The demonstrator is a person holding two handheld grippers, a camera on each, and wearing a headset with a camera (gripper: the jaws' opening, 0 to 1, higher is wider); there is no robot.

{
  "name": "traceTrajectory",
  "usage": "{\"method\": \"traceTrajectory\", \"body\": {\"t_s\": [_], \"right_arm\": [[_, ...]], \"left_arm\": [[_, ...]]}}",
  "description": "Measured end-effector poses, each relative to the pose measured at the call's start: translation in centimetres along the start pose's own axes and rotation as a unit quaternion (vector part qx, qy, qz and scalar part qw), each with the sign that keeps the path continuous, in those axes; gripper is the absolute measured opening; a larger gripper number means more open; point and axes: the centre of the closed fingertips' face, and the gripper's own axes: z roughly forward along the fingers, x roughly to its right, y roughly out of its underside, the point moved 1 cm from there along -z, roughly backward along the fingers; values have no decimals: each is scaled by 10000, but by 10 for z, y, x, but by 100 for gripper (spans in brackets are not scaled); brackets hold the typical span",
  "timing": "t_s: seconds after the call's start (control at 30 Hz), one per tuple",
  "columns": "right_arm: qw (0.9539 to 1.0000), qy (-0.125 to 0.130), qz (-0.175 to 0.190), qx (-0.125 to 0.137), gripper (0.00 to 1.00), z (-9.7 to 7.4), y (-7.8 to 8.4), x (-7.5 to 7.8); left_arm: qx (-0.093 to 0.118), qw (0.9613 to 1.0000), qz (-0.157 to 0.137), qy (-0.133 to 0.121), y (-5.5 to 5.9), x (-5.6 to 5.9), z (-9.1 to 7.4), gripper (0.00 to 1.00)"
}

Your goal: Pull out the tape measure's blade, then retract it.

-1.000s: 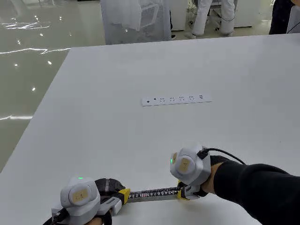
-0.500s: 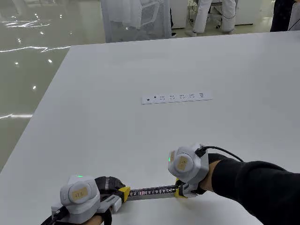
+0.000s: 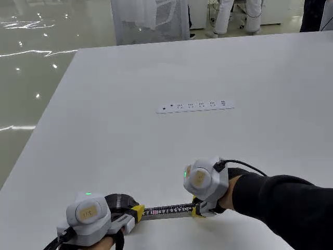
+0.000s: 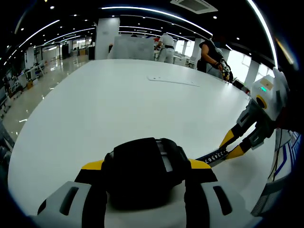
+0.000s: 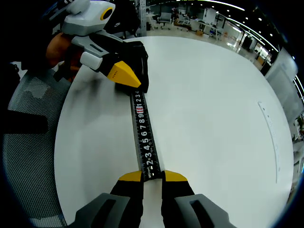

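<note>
Right gripper view: the right gripper has its yellow-tipped jaws pinched together on the free end of the dark, numbered steel blade. The blade runs straight and flat, low over the table, to the black, rounded plastic tape measure case. In the left gripper view, the left gripper clamps that case from both sides, its jaws closed against the shell. Only a short length of blade is out between the two grippers.

In the head view the case sits near the front edge of the broad white table. A flat white power strip lies well apart, further up the table.

The likely trouble is at the right grip. The hold is only on the very tip, so a pull off the blade's line could let it slip free and snap back into the case. Lifting or twisting that end could kink the blade. A hard tug could also turn the case in the left jaws or drag it towards the edge.
</note>
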Motion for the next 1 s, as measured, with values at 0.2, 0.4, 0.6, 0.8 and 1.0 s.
{"method": "traceTrajectory", "body": {"t_s": [0.2, 0.4, 0.6, 0.8, 1.0], "right_arm": [[10000, -13, -41, 16, 10, 1, -2, -1], [10000, -5, -7, 56, 10, 2, -4, -2], [10000, 10, 27, 91, 10, 3, -7, -2], [9999, 5, 29, 126, 10, 4, -10, -3], [9999, -30, -44, 122, 10, 5, -12, -3]], "left_arm": [[9, 10000, -9, 9, 0, 0, 0, 62], [8, 10000, -12, 12, 0, 0, 0, 62], [-4, 10000, -8, 17, 1, 0, 0, 62], [-4, 10000, -13, 21, 1, 0, 0, 62], [-6, 10000, -19, 24, 1, 1, 0, 62]]}}
